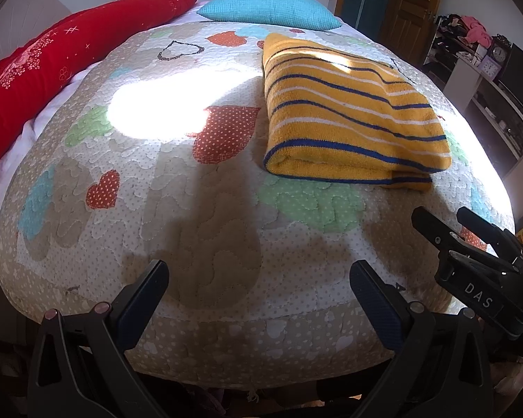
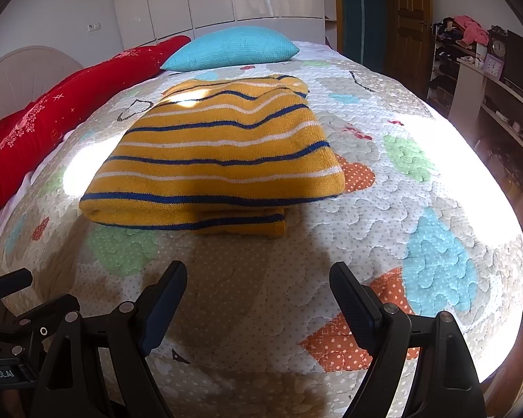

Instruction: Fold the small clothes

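Quilted bed (image 1: 177,230) carried a folded yellow striped sweater (image 1: 352,118) mid-quilt, turquoise pillow (image 1: 272,8) and red blanket (image 1: 52,69) behind it. Left tool (image 1: 259,291) and right tool (image 2: 258,289) both hung spread wide and unloaded, short of the sweater.

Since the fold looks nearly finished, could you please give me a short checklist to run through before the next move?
1. Left claw open and empty: ok.
2. Right claw open and empty: ok.
3. Striped sweater folded into a compact rectangle: ok.
4. Edges aligned: not ok, a lower layer sticks out at the near edge.
5. Sweater resting flat on the quilt, apart from the blue pillow: ok.
6. Sleeves tucked inside: cannot tell.
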